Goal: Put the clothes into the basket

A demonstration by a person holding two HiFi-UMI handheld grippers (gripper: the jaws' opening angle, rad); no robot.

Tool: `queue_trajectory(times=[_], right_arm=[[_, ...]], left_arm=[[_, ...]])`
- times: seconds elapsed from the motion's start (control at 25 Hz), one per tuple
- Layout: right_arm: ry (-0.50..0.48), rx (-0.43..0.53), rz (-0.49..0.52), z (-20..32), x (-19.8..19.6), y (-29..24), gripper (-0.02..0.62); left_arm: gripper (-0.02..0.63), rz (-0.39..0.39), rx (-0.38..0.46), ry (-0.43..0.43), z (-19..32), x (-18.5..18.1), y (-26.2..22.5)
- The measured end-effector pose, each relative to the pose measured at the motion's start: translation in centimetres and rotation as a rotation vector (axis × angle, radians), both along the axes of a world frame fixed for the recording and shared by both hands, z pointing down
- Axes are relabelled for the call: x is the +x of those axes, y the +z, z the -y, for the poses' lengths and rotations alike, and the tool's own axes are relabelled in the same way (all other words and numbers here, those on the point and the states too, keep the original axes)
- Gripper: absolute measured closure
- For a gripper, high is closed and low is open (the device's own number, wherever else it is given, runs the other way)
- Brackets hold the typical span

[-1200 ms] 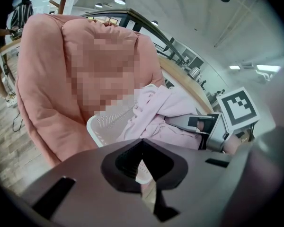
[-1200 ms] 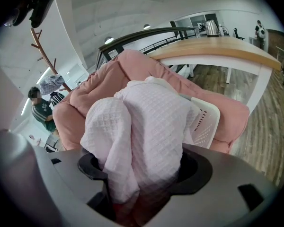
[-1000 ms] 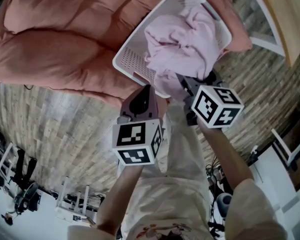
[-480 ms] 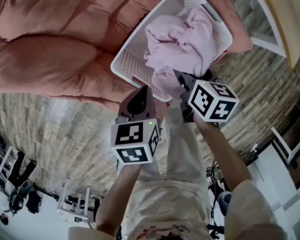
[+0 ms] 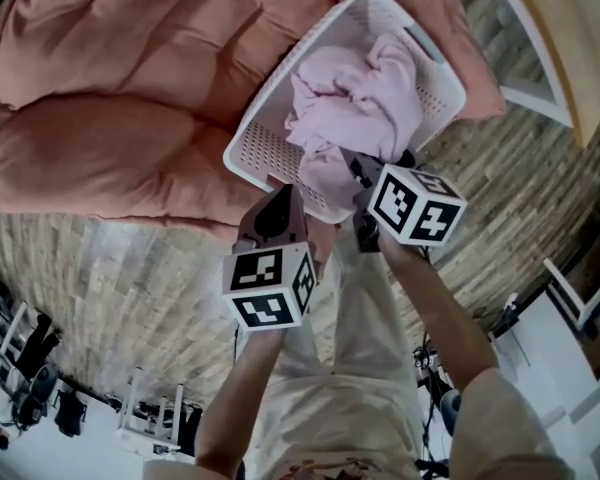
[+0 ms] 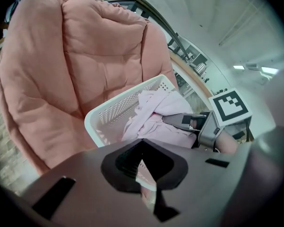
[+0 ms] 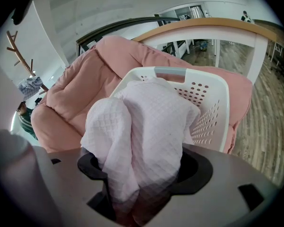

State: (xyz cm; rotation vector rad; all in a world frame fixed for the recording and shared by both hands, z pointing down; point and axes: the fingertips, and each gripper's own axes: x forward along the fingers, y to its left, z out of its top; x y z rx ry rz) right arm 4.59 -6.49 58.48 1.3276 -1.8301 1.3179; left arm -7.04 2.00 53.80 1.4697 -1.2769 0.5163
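A white perforated basket (image 5: 255, 128) lies on a salmon duvet, and a pale pink waffle-knit garment (image 5: 350, 103) is heaped inside it. One fold of the garment hangs over the near rim. My right gripper (image 5: 365, 173) is at that rim, shut on the garment (image 7: 142, 126), which bulges up between its jaws in front of the basket (image 7: 217, 86). My left gripper (image 5: 280, 208) hovers just left of the hanging fold, outside the basket (image 6: 113, 110). Its jaws stand close together with a pale sliver between them. Whether they pinch cloth is unclear.
The salmon duvet (image 5: 110, 88) fills the upper left around the basket. Wood-plank floor (image 5: 110, 268) lies below it. A white table leg (image 5: 525, 28) and wooden tabletop stand at the upper right. The person's pale trousers (image 5: 355, 318) are beneath the grippers.
Both grippers have sunk toward the basket's near rim, and the pink garment has settled lower into the basket. The right gripper has rolled a little.
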Motion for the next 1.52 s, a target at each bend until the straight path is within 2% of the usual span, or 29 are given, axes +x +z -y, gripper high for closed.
queue_trajectory(times=[0.88,1.52], right_arm=[[0.127,-0.070,-0.001,0.8,-1.1,4.1,0.241],[0.198,-0.082,-0.023,0.7,-1.0,6.2,0.235]], left_arm=[[0.606,-0.007,-0.027,0.066,1.5,0.9,3.5],[0.606,0.005,-0.021,0.080,0.8,0.3,3.6]])
